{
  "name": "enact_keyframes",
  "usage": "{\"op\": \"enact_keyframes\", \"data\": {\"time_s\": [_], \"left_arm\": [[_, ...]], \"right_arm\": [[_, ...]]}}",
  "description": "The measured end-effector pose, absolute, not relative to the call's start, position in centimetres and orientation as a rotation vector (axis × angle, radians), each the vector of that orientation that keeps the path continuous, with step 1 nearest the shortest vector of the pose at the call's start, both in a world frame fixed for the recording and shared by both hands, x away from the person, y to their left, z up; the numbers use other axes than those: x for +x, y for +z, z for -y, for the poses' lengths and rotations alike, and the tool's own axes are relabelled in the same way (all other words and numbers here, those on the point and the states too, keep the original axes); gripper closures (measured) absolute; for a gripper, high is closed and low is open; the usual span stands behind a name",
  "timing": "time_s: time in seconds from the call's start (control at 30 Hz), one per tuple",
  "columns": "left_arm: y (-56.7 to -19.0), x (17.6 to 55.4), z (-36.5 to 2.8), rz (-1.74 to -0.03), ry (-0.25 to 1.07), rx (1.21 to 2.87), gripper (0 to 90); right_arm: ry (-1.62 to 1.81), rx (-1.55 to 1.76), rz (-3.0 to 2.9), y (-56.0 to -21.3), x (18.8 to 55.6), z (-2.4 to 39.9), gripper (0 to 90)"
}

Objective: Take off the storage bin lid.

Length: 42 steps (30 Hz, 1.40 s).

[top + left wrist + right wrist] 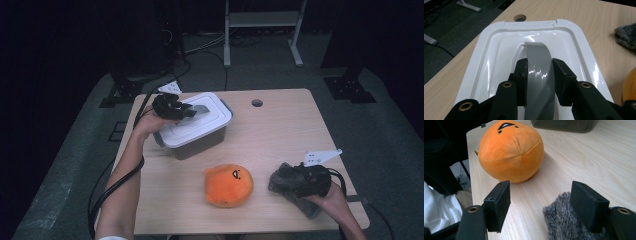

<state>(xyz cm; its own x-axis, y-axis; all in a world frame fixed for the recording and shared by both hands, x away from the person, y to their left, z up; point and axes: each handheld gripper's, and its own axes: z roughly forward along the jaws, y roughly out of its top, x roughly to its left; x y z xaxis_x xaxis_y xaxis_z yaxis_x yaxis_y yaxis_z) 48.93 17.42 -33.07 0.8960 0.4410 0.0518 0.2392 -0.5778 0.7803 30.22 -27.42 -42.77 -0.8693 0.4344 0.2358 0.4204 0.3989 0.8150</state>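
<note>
Left gripper [192, 111] at the far left of the tabletop [280, 130], over a white lid [195, 122] that sits on a grey bin [200, 145]. Clamped on the lid's grey handle [539, 75]: in the left gripper view, both black pads pressed against the sides of the arched grey strap, which stands up from the recess in the middle of the lid. Lid seated flat on the bin, rim all round in line with the bin's walls. Round cable hole [257, 103] in the tabletop just beyond the bin, toward the far edge. Right gripper [285, 181] at the near right corner of the tabletop, held low in the person's hand, jaws standing wide apart and gripping nothing. Grey fuzzy cloth [566, 220] lying on the tabletop beneath it, one jaw over the cloth's edge, the other over bare wood; hard to tell whether that jaw touches the pile. Orange plush toy [229, 185] with a small black face, resting on the tabletop near the front edge, between bin and cloth, just beside the cloth and apart from the bin. In the right gripper view, plush straight ahead of the parted jaws, not between them. Dark floor and a white frame [262, 30] beyond the far edge.
</note>
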Motion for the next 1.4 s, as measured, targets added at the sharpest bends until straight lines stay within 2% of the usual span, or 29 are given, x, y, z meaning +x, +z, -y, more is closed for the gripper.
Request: {"op": "enact_keyframes", "data": {"time_s": [1.4], "left_arm": [[-33.0, 46.6, -12.5, -0.312, 0.183, 2.247, 66.7]], "right_arm": [[1.534, 0.769, -2.604, -42.4, 29.7, 27.3, 31.6]]}}
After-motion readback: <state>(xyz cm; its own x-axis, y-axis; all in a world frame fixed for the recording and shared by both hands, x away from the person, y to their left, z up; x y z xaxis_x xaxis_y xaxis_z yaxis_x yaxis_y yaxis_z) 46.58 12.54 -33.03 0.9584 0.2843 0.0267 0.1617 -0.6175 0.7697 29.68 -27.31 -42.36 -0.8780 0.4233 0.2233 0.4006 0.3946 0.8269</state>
